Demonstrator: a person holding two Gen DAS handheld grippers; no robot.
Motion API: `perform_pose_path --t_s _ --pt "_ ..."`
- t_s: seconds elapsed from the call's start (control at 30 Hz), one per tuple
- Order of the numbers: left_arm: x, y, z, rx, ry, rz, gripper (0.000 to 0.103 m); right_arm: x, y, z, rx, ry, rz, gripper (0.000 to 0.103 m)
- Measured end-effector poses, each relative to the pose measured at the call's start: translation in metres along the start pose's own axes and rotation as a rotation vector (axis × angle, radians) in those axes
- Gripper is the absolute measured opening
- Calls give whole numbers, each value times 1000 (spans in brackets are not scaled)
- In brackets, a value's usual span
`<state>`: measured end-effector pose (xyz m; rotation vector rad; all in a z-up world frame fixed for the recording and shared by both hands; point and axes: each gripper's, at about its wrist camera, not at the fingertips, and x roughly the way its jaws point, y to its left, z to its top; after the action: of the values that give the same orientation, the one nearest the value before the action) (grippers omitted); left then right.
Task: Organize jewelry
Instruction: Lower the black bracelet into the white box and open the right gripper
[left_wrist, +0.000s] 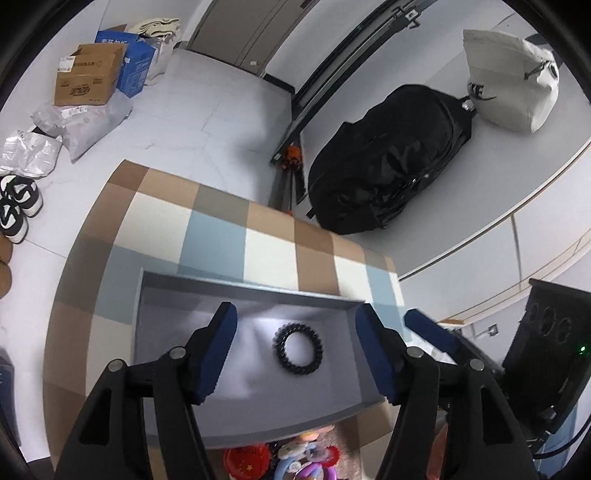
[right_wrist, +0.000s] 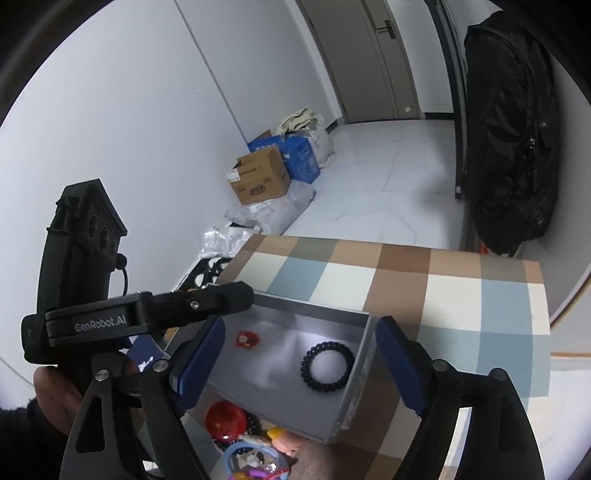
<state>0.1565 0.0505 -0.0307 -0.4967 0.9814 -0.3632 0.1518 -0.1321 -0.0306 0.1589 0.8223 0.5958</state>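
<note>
A grey tray (left_wrist: 243, 295) (right_wrist: 354, 402) sits on a checkered table. A black spiral hair tie (left_wrist: 297, 348) (right_wrist: 327, 366) lies inside it. A small red item (right_wrist: 246, 338) lies in the tray's left part in the right wrist view. A pile of colourful jewelry and hair accessories (left_wrist: 291, 458) (right_wrist: 243, 439) lies on the table in front of the tray. My left gripper (left_wrist: 297, 354) is open and empty above the tray, with the hair tie between its fingers. My right gripper (right_wrist: 295, 365) is open and empty, hovering over the tray's near side.
The checkered tablecloth (left_wrist: 221, 229) (right_wrist: 461, 295) covers the table. A black backpack (left_wrist: 388, 162) and a white bag (left_wrist: 509, 81) lie on a ledge beyond. Cardboard boxes (left_wrist: 88, 74) (right_wrist: 262, 177) and shoes (left_wrist: 16, 206) sit on the floor.
</note>
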Motion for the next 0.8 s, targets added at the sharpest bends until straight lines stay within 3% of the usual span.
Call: perform_pose_path --t_s 0.1,0.47,0.63,0.8 --pt "-5 -3 -4 12 -16 23 62 -3 0 -2 4 -9 -23 96" --pt "-21 -18 -17 115 -57 119 62 -26 10 -9 -24 -75 -52 103" --pt "-32 -22 -28 144 -97 147 73 -32 10 -16 -26 -80 -75 103" --pt "-43 -20 -41 172 -137 189 77 -39 12 -27 -29 -79 -91 103"
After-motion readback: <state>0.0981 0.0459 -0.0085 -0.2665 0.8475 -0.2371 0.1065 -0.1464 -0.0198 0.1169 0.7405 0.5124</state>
